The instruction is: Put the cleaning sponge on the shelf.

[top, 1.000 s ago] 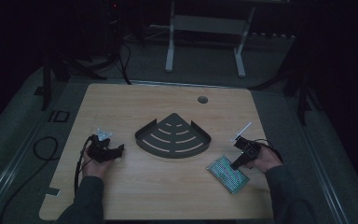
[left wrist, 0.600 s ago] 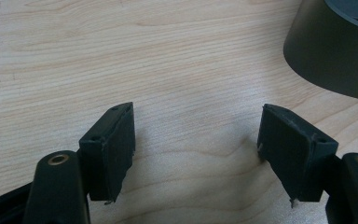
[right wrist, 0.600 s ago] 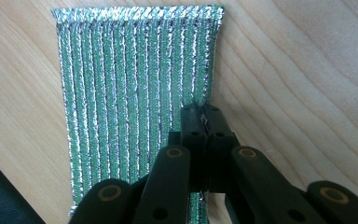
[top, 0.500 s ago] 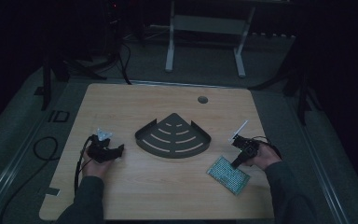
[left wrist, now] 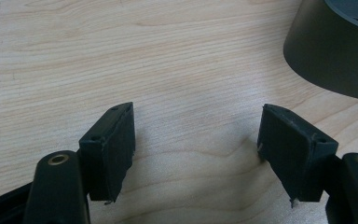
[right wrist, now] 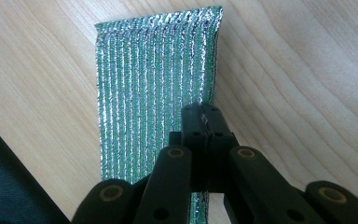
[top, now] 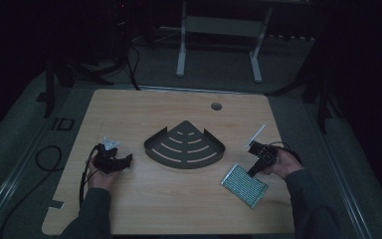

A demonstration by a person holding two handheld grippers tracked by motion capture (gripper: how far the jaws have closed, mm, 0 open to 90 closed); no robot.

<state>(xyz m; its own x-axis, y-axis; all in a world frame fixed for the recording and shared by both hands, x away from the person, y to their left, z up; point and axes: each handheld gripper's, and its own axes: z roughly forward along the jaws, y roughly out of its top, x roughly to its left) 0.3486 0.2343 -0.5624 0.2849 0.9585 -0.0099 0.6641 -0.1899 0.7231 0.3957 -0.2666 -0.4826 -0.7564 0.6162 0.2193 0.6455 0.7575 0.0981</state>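
Sheet of green, glittering ribbed mesh (right wrist: 154, 88), flat on the worktop (top: 179, 209) at its near right corner, well apart from the dark corner shelf (top: 185, 147) at the centre. Pinched at one long edge by the right hand-held gripper (right wrist: 205, 116): jaws pressed together, with the thin material caught between the pads as far as the right gripper view shows. Same grip seen from above (top: 252, 173), with the sheet (top: 244, 185) reaching toward the near edge.

Left hand-held gripper (left wrist: 196, 135) low over bare wood, jaws wide apart and holding nothing, just short of the shelf's curved wall (left wrist: 331, 51); from above, at the left of the shelf (top: 117, 160).

Likely trouble from here:
- Narrow bite on a limp edge, so probably slips out on a quick lift.
- Floppy sheet, so may fold, sag or drag across the wood rather than come up flat.
- Trailing corner could catch the shelf's raised rim on the way over.
- Thin white stick (top: 256, 134) just beyond the right hand, easy to knock with a wide swing.

Worktop of pale wood grain, one round cable hole (top: 216, 106) near the far edge. Dim room around it: grey floor, white frame legs (top: 181, 50) behind, loose cable (top: 45, 159) at the left.
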